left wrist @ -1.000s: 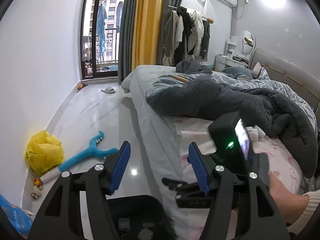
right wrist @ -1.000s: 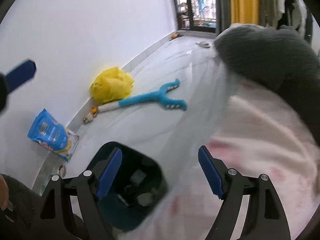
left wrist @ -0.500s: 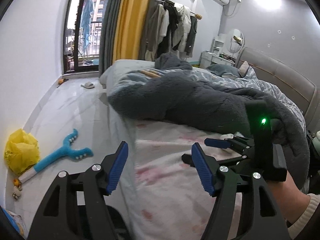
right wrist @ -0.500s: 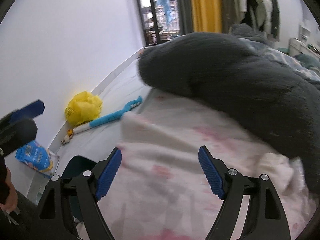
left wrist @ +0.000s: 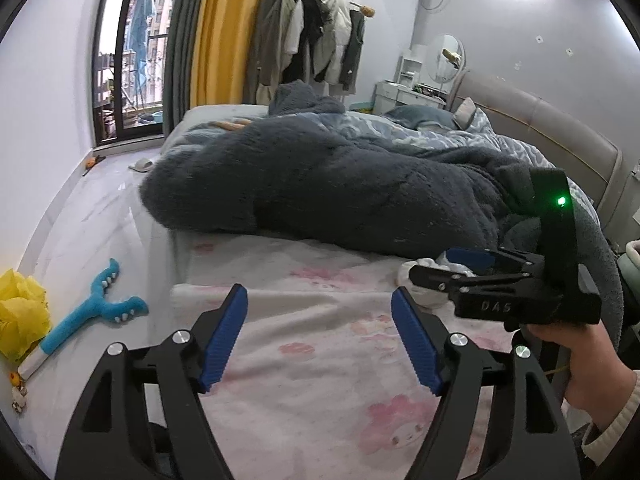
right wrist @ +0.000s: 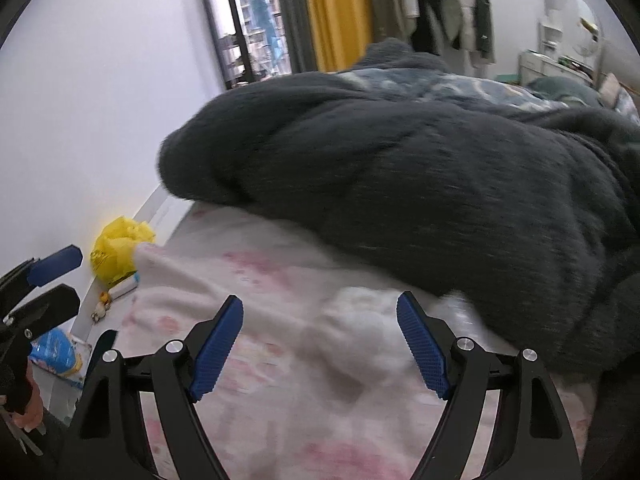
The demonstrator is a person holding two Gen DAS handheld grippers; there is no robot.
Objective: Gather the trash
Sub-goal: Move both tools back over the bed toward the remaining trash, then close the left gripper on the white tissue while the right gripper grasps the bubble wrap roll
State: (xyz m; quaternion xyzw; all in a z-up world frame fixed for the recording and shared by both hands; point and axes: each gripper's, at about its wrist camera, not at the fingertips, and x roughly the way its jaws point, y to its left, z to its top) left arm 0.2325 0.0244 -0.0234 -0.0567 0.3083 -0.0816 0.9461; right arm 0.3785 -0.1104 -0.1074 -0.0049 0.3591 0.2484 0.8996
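A crumpled white tissue wad (right wrist: pixel 360 320) lies on the pink-patterned bed sheet (left wrist: pixel 320 288), at the foot of the dark grey fluffy blanket (left wrist: pixel 340 188). My right gripper (right wrist: pixel 320 348) hovers just in front of the wad, open, its pads clear of it. In the left wrist view the right gripper (left wrist: pixel 440 268) reaches in from the right over the same wad (left wrist: pixel 424 284). My left gripper (left wrist: pixel 320 340) hangs over the bare sheet. Its jaws are opening and nothing is between them.
On the floor by the wall lie a yellow plastic bag (left wrist: pixel 20 312), a blue forked toy (left wrist: pixel 92 312) and a blue snack packet (right wrist: pixel 56 356). The blanket heap rises right behind the wad. A person's hand (left wrist: pixel 576 360) holds the right gripper.
Both views have swung from the floor and a black bin up onto the bed. The left jaws have widened. The right gripper has travelled across the sheet to the white wad.
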